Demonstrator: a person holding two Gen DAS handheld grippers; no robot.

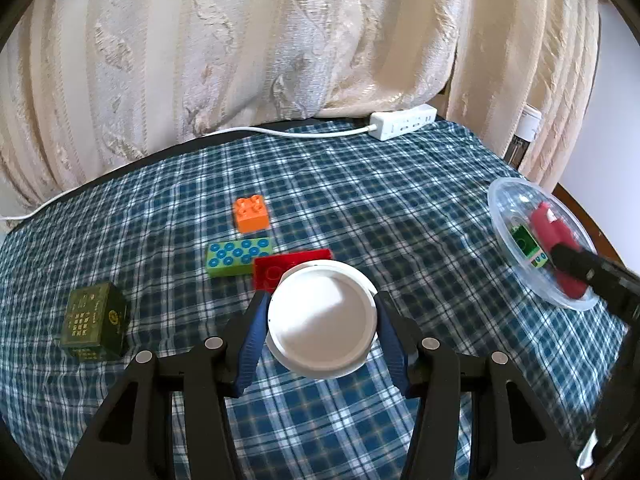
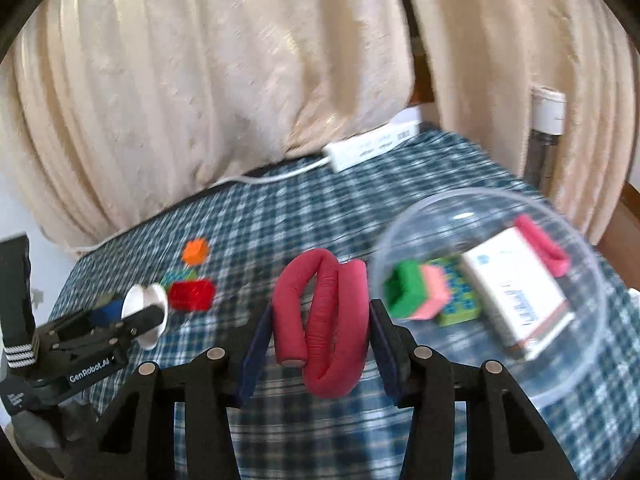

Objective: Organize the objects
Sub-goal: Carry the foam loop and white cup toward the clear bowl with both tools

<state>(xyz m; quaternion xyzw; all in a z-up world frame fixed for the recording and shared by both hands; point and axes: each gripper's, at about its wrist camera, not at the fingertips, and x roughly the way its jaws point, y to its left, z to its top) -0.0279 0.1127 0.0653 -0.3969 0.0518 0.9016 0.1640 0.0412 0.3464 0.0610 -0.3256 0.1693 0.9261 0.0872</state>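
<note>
Clear bowl [image 2: 576, 376] at lower right of the right wrist view, resting on the plaid tabletop [image 2: 280, 216]; it already holds a green block [image 2: 404, 286], a pink block [image 2: 434, 292], a dotted green block [image 2: 460, 300], a white box [image 2: 516, 292] and a pink foam piece [image 2: 542, 246], so sorting looks partly done. Right gripper [image 2: 320, 320], centre of that view, has its jaws closed on a bent red foam roller [image 2: 324, 320], just left of the bowl rim; likely next for the bowl. Frame is motion-blurred. Left gripper [image 1: 322, 316], lower centre of the left wrist view, jaws narrowed onto a white round lid [image 1: 322, 316], held above the cloth and tilted toward the camera. Left on the tabletop: red brick [image 1: 292, 266] partly behind the lid, dotted green brick [image 1: 239, 257] touching it at left, orange brick [image 1: 251, 214] just above, dark green box [image 1: 94, 322] at far left. White power strip [image 1: 402, 120] sits at the far edge under the curtain [image 1: 280, 40]. Both grippers angle downward at the tabletop; roughly half the items remain, by my estimate
</note>
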